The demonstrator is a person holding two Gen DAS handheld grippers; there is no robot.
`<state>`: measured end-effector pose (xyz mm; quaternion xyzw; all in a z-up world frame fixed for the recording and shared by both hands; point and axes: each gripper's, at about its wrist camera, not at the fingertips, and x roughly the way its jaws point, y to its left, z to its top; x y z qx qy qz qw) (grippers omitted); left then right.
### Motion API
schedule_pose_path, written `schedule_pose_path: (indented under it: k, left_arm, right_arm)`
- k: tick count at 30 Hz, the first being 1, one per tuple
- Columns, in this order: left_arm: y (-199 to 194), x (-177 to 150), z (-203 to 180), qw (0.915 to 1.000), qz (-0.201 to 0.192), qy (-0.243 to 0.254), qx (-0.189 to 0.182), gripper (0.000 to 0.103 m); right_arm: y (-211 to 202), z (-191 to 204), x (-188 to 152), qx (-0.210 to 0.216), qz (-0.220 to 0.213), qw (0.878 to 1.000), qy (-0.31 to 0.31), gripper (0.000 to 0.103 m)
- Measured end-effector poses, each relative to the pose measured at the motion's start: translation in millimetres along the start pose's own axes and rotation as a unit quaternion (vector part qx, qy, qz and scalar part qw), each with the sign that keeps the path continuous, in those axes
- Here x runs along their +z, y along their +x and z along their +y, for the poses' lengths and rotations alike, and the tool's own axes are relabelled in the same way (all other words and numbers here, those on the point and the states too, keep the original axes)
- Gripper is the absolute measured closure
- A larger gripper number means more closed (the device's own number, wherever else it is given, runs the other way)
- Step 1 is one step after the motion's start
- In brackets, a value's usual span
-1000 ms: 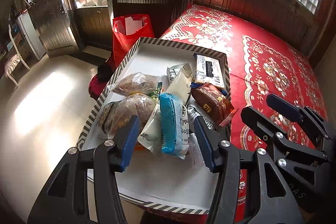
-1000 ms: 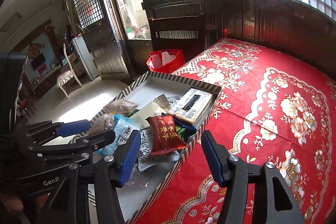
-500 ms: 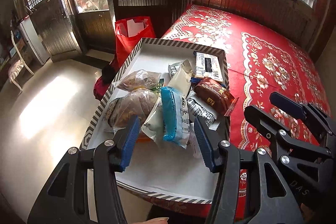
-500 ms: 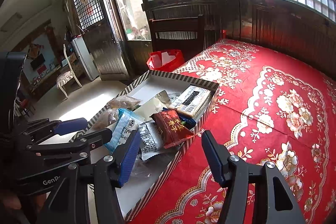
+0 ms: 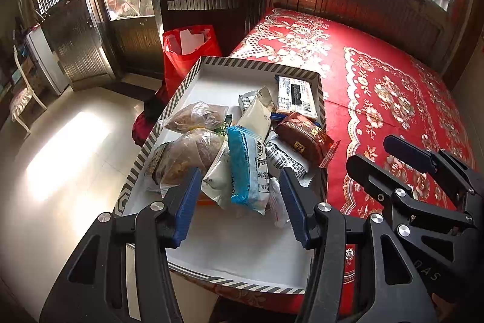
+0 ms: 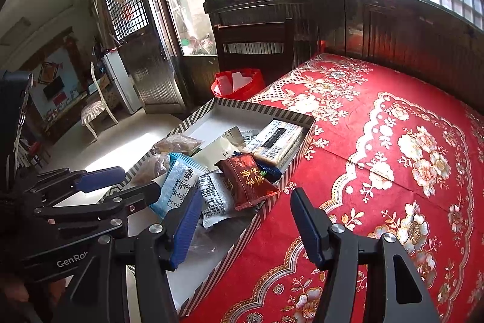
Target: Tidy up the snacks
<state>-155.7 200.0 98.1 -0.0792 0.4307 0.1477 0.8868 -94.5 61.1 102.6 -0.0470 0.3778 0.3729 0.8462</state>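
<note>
Left wrist view looks down on a shallow box [image 5: 181, 87] with a striped rim, set at the edge of a red flowered bed cover [image 5: 393, 99] and heaped with snack packets. The left claw [image 5: 240, 202] hangs above the near end of the heap, its blue pads partly apart with nothing gripped; a blue packet [image 5: 246, 162] shows between them, lower down in the box. A brown packet [image 5: 302, 138] leans on the box's right wall, a flat white pack [image 5: 295, 94] lies in the far right corner, and clear bags of brown food [image 5: 193, 118] sit to the left. The right claw [image 6: 245, 226] hovers over the box's right rim, also partly apart and empty. A red bag [image 5: 187, 50] stands on the floor beyond the box.
</note>
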Motion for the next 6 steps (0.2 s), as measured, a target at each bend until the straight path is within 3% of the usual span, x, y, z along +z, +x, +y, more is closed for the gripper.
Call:
schedule_pose_path:
  k: [6]
  left_arm:
    - [0.2, 1.4, -6.7, 1.0000, -0.006, 0.007, -0.001, 0.049]
  right_arm:
    - [-1.3, -6.5, -0.2, -0.003, -0.001, 1.000, 0.005, 0.044]
